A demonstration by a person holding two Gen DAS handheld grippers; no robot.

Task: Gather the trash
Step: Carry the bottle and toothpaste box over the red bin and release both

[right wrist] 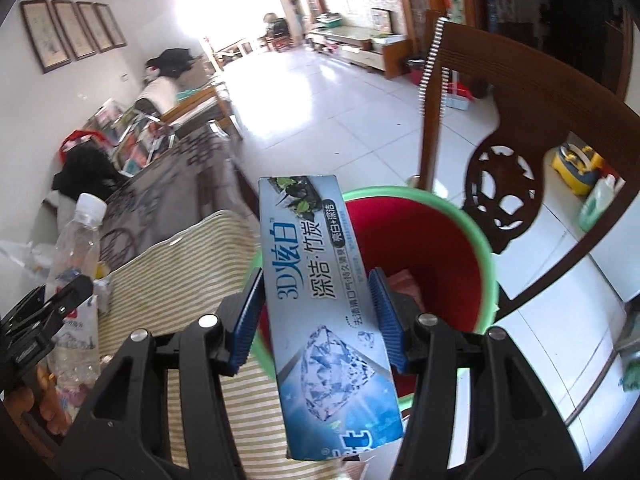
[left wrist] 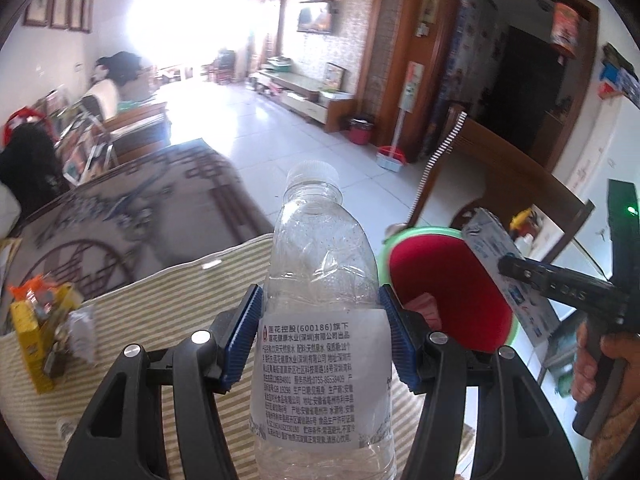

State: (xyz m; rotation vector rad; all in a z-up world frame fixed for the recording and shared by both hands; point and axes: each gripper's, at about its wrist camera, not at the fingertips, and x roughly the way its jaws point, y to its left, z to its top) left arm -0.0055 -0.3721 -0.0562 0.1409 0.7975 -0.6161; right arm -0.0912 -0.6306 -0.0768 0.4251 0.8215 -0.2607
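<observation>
My left gripper [left wrist: 320,336] is shut on a clear plastic bottle [left wrist: 320,300] with a white cap and a white printed label; its blue pads press both sides. That bottle [right wrist: 76,252] also shows at the left of the right wrist view. My right gripper [right wrist: 316,316] is shut on a blue toothpaste box [right wrist: 320,280], held lengthwise over the near rim of a red bucket with a green rim [right wrist: 480,240]. In the left wrist view the bucket [left wrist: 452,264] stands just right of the bottle, and the box [left wrist: 504,276] hangs over its right side.
A green-striped cloth [left wrist: 160,300] covers the table edge below both grippers. Yellow packets and crumpled wrappers [left wrist: 44,320] lie on it at the left. A carved wooden chair [right wrist: 520,140] stands behind the bucket. A patterned dark tabletop [left wrist: 140,208] lies beyond, then tiled floor.
</observation>
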